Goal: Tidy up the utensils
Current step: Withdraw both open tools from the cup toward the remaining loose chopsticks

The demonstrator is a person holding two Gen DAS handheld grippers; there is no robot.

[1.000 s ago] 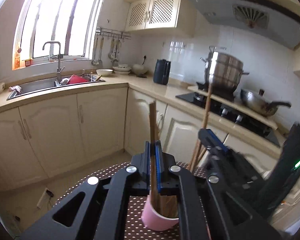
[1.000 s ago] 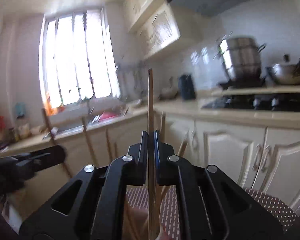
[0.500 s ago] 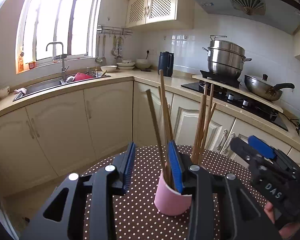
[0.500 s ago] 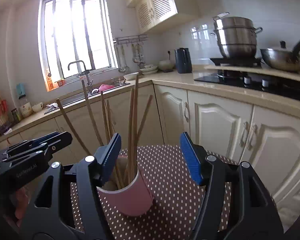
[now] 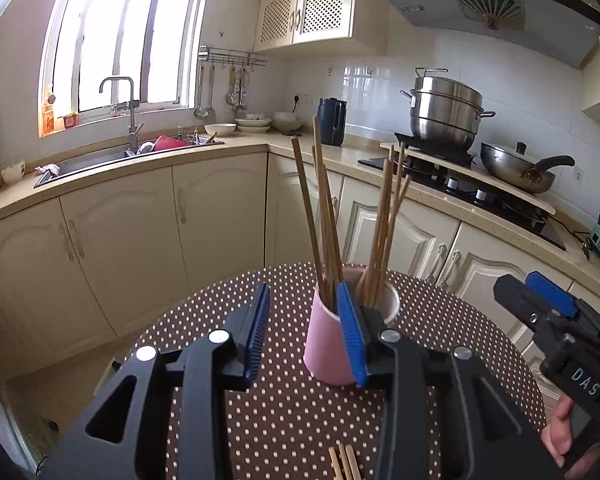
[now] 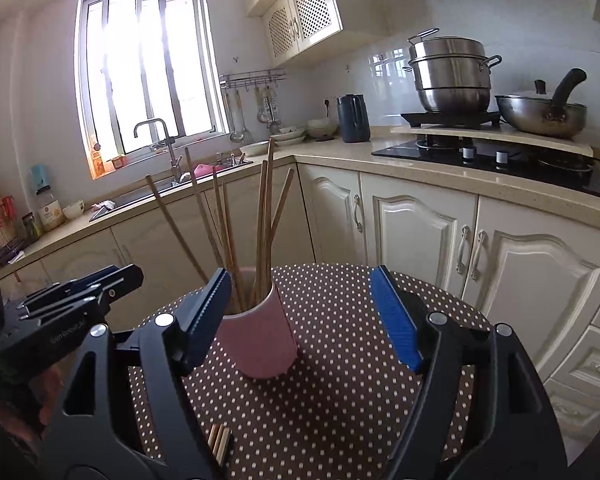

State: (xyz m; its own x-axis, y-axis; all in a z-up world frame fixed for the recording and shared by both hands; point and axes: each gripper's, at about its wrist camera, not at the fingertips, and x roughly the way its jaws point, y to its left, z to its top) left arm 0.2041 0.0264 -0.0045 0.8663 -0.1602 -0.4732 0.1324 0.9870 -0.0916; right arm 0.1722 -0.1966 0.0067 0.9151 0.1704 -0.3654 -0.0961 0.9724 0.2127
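A pink cup (image 5: pixel 327 344) stands on the round polka-dot table (image 5: pixel 284 420) and holds several wooden chopsticks (image 5: pixel 324 216) upright. In the right wrist view the cup (image 6: pixel 260 340) and its chopsticks (image 6: pixel 262 220) sit just left of centre. My left gripper (image 5: pixel 306 332) is open and empty, just in front of the cup. My right gripper (image 6: pixel 304 312) is open and empty, with the cup near its left finger. A few more chopsticks (image 5: pixel 344 464) lie flat on the table near me, also in the right wrist view (image 6: pixel 219 440).
Cream kitchen cabinets (image 5: pixel 132 240) and a counter with a sink (image 5: pixel 112 156) curve behind the table. A hob with a steel steamer pot (image 5: pixel 444 112) and a wok (image 5: pixel 516 168) is at the right. A dark kettle (image 5: pixel 331 120) stands in the corner.
A second ago each gripper was shut on a chopstick above the cup. Both opened, left the chopsticks in the cup, and have drawn back and up from it.
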